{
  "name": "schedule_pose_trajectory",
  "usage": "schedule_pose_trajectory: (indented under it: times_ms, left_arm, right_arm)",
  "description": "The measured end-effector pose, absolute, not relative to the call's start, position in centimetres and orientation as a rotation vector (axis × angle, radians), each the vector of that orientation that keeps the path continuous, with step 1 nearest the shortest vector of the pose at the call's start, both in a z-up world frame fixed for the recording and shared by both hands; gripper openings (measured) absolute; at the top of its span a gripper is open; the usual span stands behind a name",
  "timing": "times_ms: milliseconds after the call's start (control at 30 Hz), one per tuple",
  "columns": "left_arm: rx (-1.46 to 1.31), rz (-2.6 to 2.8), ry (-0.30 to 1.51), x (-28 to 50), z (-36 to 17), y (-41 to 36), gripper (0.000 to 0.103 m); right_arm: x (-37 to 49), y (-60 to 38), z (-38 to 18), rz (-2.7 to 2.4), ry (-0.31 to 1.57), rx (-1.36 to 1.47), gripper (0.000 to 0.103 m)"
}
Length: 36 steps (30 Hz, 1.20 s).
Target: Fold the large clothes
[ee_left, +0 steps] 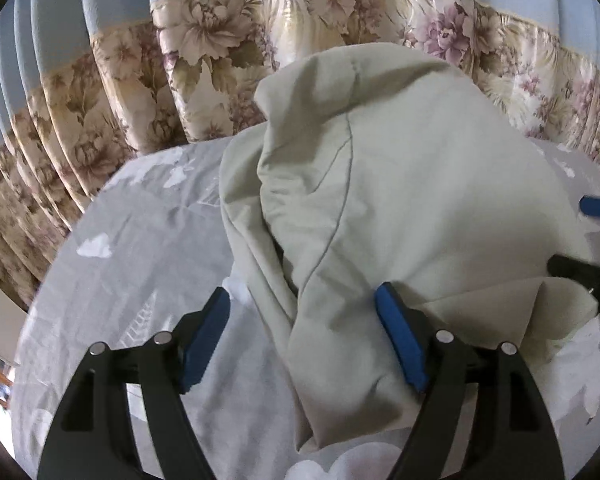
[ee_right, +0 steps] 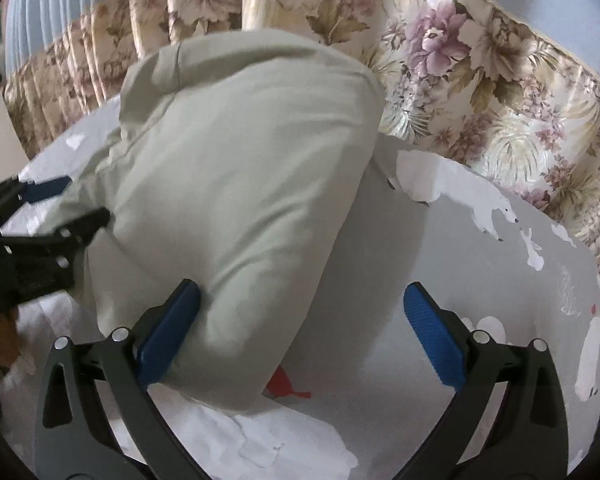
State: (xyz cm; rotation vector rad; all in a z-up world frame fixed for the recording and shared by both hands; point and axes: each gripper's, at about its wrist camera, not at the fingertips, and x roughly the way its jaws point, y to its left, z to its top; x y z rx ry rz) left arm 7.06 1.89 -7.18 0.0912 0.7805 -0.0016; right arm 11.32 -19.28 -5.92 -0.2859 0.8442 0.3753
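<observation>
Where the grey bedsheet [ee_left: 132,216] meets the floral curtain [ee_left: 204,80] at its far edge, the pale green garment [ee_left: 400,200] lies bunched mid-bed. Left gripper [ee_left: 302,340] released, jaws wide astride a fold. Right gripper [ee_right: 302,332] also spread, gripping nothing. Right view alone shows a red scrap [ee_right: 284,384].

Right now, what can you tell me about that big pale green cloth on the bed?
The cloth is pale grey-green, soft and matte like cotton, with a thin stitched seam curving down it. It lies bunched and folded over itself in a rumpled heap on the grey sheet, in front of the flowery curtain. A narrow fold runs between the open fingers of the left gripper. The right gripper is open too, and its left pad rests against the heap's near edge. Nothing pinches it.
</observation>
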Motion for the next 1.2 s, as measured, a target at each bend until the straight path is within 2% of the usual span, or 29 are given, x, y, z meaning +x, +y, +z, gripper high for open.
schedule_pose_trajectory:
  times_ms: [133, 267, 400, 500, 800, 967, 1100, 1200]
  left_arm:
    - [0.075, -0.011, 0.775, 6.4, -5.4, 2.3, 0.077]
    - [0.088, -0.021, 0.663, 6.3, -0.2, 2.3, 0.077]
    - [0.097, -0.001, 0.631, 10.8, 3.0, 2.1, 0.077]
    - [0.077, 0.006, 0.644, 14.3, 3.5, 2.4, 0.077]
    - [0.045, 0.042, 0.73, 21.3, 0.8, 3.2, 0.077]
    - [0.106, 0.108, 0.859, 24.7, -3.7, 4.0, 0.079]
    - [0.188, 0.171, 0.918, 25.3, -7.9, 5.1, 0.079]
    - [0.127, 0.166, 0.884, 24.3, -8.3, 5.9, 0.08]
  right_arm:
    - [11.1, -19.6, -5.1, 0.372, 0.839, -0.278, 0.1]
    - [10.9, -19.6, -1.6, 0.307, 0.722, -0.307, 0.1]
    - [13.5, -19.9, 0.7, 0.233, 0.669, -0.252, 0.1]
    - [15.9, -20.0, 1.7, 0.206, 0.657, -0.209, 0.1]
    - [22.4, -19.5, 0.8, 0.17, 0.71, -0.193, 0.1]
    - [25.6, -19.0, -1.5, 0.182, 0.791, -0.126, 0.1]
    - [27.3, -18.2, -3.8, 0.133, 0.859, -0.19, 0.1]
    - [27.5, -18.2, -4.9, 0.134, 0.868, -0.196, 0.1]
